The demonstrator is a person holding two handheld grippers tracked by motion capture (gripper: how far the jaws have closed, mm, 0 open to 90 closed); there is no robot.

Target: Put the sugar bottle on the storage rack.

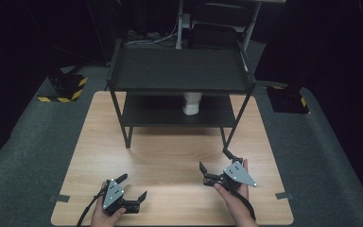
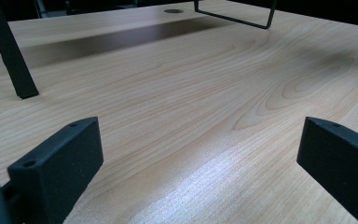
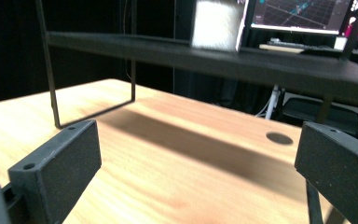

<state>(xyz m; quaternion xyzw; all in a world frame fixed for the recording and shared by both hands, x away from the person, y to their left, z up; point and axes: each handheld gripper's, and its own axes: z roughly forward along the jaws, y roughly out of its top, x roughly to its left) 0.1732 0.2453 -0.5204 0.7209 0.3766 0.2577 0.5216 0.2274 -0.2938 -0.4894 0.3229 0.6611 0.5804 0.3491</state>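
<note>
Two grippers near the table (image 1: 170,161) edge — left gripper (image 1: 133,187) and right gripper (image 1: 215,159) — both spread wide, holding nothing. Farther off stands one black rack (image 1: 179,71) with two shelves — one white cup (image 1: 191,103) on the lower.

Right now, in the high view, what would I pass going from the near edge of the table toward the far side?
Left gripper → right gripper → bare wooden table → white cup on the black shelf's lower tier.
</note>
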